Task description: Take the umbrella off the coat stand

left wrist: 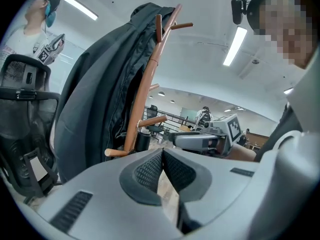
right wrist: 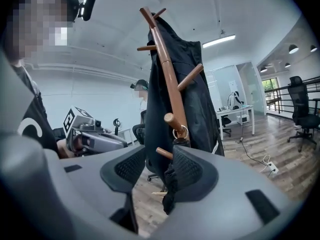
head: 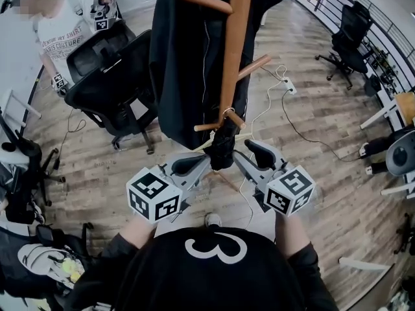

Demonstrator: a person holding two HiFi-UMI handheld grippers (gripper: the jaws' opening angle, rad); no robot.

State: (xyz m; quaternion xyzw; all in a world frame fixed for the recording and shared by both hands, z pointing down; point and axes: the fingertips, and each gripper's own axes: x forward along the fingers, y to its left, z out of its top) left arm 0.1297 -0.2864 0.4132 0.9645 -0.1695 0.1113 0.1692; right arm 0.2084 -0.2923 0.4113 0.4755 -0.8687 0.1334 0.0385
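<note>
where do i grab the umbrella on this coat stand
Grip the umbrella on its folded black body just below the ring, coming level from the person's side. It hangs upright from an upward-tilted peg, so jaws either side fit, then probably lift.

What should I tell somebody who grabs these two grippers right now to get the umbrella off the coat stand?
Left gripper: shut, empty, close beside the umbrella.
Right gripper: open; the folded black umbrella lines up with the gap between its jaws, but they are not squeezing it.
Umbrella: hangs by its loop from a low peg of the brown wooden coat stand, under the black coat.
Done: both grippers are at the umbrella.
Left: close on the umbrella, lift its loop off the peg, carry it clear of the stand.
</note>
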